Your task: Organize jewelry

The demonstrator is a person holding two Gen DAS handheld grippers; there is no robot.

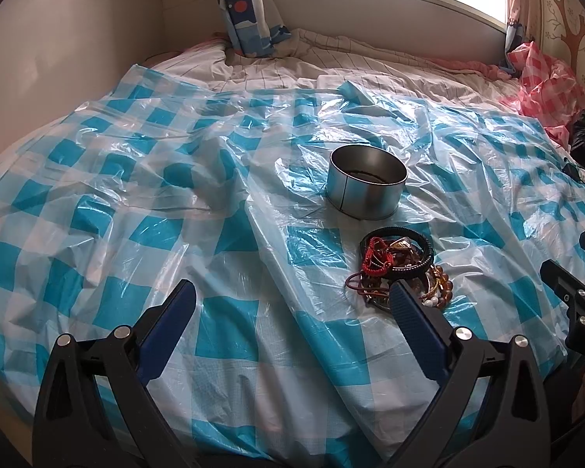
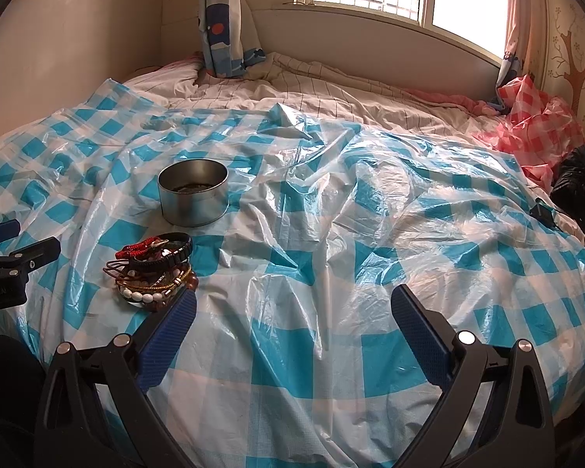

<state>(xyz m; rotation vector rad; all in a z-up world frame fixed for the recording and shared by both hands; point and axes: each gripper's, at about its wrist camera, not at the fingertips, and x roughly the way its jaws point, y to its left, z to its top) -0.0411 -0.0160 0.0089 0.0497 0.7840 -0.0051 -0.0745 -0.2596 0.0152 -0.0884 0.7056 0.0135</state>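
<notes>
Bracelets (image 1: pixel 399 269) heaped just beyond the spread left tool (image 1: pixel 292 304), beside the spread right tool (image 2: pixel 292 308)

A round metal tin (image 2: pixel 193 196) stands on the blue checked plastic sheet (image 2: pixel 331 234), just beyond a pile of bracelets (image 2: pixel 154 269).

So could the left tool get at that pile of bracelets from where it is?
Probably yes. The left tool is open and empty, the bracelet pile lies just ahead by its right finger, and nothing stands between them.

Tin (image 1: pixel 364 187) contents unclear; bracelet pile (image 1: pixel 399 269) partly behind jaws.
</notes>
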